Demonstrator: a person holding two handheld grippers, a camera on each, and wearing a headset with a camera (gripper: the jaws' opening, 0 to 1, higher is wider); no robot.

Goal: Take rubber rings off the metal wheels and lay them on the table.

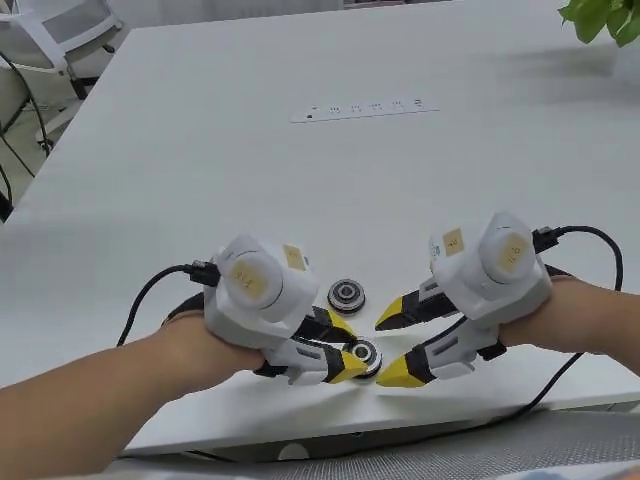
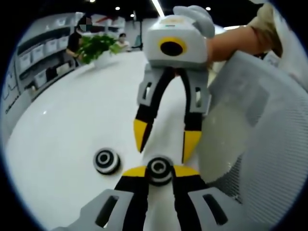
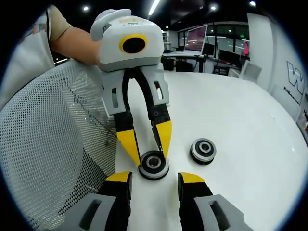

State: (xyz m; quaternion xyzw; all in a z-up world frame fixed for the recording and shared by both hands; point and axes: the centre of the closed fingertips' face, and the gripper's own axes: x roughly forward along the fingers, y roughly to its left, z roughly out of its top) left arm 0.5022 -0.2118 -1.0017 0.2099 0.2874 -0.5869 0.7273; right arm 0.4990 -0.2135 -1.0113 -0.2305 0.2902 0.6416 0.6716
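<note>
A small metal wheel (image 1: 363, 356) with a black rubber ring sits near the table's front edge, and my left gripper (image 1: 349, 348) is shut on it. In the left gripper view the wheel (image 2: 159, 170) is pinched between the yellow tips. My right gripper (image 1: 386, 350) faces it from the right, jaws open, tips just short of the wheel (image 3: 154, 165). In the right gripper view my right gripper (image 3: 155, 178) is wide apart below the wheel. A second ringed wheel (image 1: 346, 295) lies free on the table just behind (image 2: 107, 160) (image 3: 203, 150).
The white table (image 1: 300, 180) has a flush socket strip (image 1: 363, 108) in its middle. A green plant (image 1: 600, 18) stands at the far right corner. White chairs (image 1: 45, 35) are at the far left. A mesh chair back (image 3: 53, 134) is close behind the front edge. Black cables (image 1: 150, 290) trail from both grippers.
</note>
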